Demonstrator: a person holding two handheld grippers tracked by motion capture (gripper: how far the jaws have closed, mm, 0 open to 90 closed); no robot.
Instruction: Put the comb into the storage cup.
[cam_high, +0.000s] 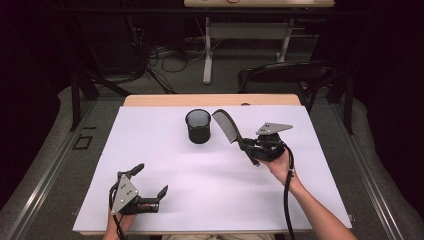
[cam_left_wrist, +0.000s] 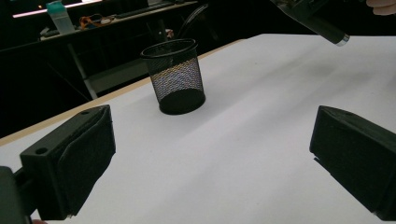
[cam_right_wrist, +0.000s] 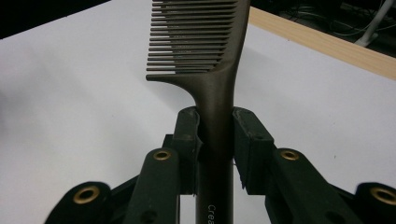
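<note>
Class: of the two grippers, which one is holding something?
The right gripper: its jaws clamp the handle of a comb beside the mesh cup. The left gripper stands open, nothing between its jaws.

Bright white table (cam_high: 165, 200), dark surroundings — soft shadows

Lab or workshop setting. Tangled cables (cam_high: 165, 57) on floor at 11 o'clock. Second bench (cam_high: 260, 4) at 12 o'clock.
</note>
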